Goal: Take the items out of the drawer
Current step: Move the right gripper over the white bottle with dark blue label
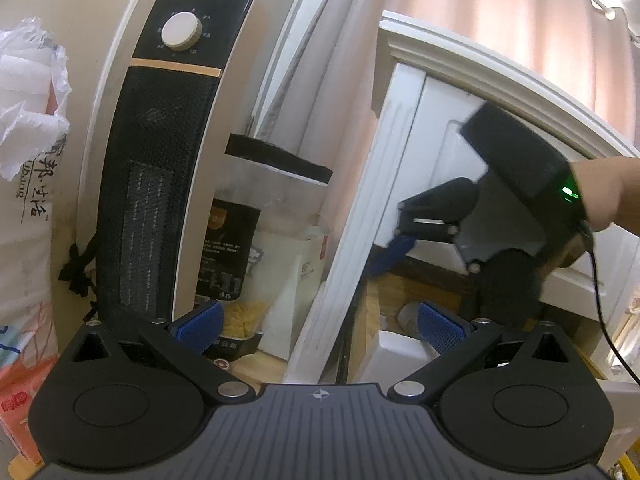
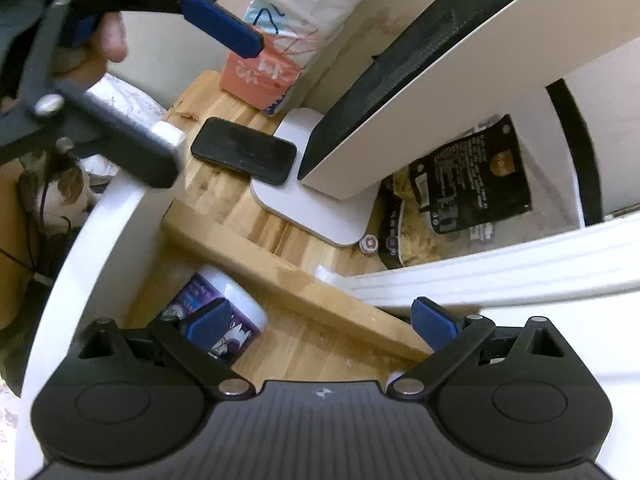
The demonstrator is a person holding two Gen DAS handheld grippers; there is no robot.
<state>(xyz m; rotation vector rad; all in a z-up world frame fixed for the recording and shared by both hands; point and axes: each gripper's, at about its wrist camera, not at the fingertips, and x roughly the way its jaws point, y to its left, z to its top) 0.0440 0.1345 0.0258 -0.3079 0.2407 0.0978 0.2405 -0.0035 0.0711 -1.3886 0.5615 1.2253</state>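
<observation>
Both my grippers have fingers spread, nothing held. My right gripper (image 2: pixel 320 326) hangs over the open drawer (image 2: pixel 328 344); my left gripper (image 1: pixel 320 326) is above the near edge of the wooden shelf, pointed at the heater (image 1: pixel 168 160) and the gap by the white cabinet. Target: white jar with a purple printed label (image 2: pixel 218 320), lying on its side near the drawer's left wall, just under my right gripper's left pad (image 2: pixel 210 320). Judgement: rigid plastic, light to moderate, smooth and round, so it can roll or squirt out of the pads. Best grip is across the label band mid-body, pads square to the axis, not on the end faces. Tight clearance to the drawer wall on the left. Something white sits at the drawer's right front corner, can't tell what. Phone (image 2: pixel 244 150) on the shelf top near its back edge isn't part of this.
</observation>
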